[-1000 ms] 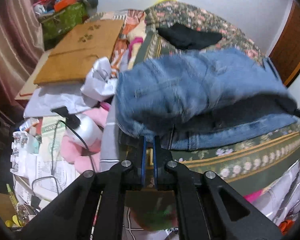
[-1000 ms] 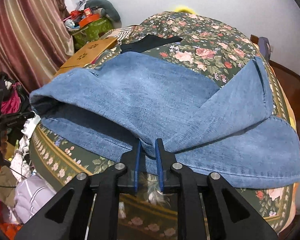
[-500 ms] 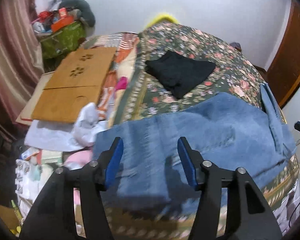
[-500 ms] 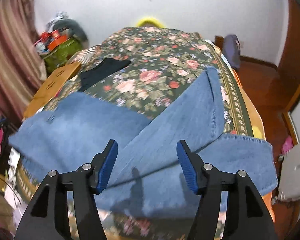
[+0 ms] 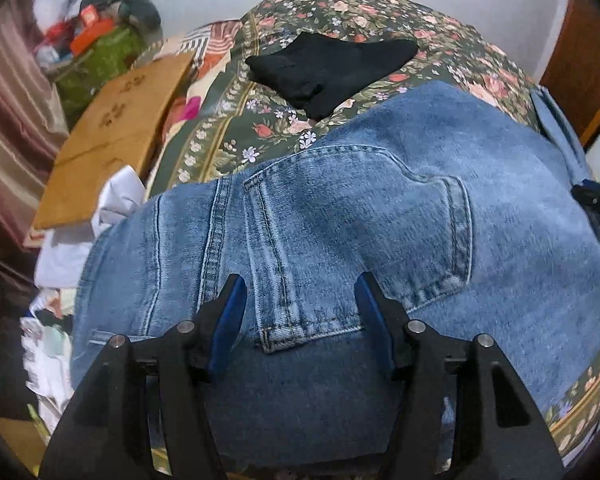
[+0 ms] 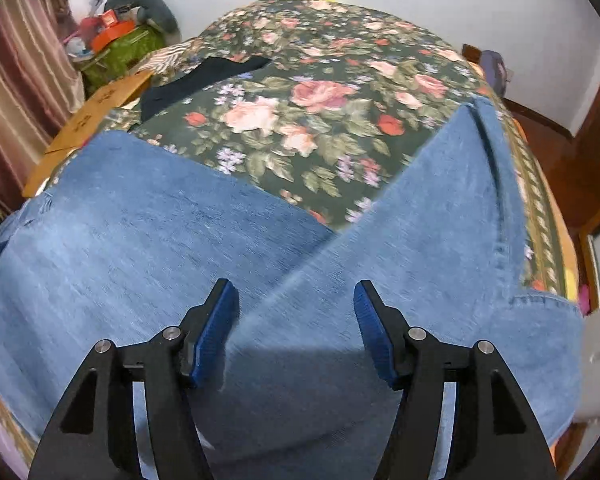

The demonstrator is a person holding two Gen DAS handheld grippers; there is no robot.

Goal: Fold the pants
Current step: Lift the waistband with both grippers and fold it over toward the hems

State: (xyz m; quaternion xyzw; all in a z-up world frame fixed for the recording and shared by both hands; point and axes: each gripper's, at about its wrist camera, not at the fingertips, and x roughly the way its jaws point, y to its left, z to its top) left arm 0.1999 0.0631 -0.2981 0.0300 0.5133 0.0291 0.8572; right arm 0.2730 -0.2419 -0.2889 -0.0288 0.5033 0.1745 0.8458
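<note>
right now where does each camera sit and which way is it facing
Left wrist: on the left gripper, angled down at the blue denim pants' back pocket; its open black fingers show.
Right wrist: on the right gripper, angled down at the folded legs; open fingers show.
Shared: pants, floral green bedspread, black cloth.

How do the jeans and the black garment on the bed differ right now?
The jeans are light blue denim with stitched seams and a back pocket; the black garment is plain black, no detail visible. The jeans spread across the near part of the bed, under both open grippers; the black garment lies farther back, looking much smaller. Both lie on the floral bedspread, apart from each other.
</note>
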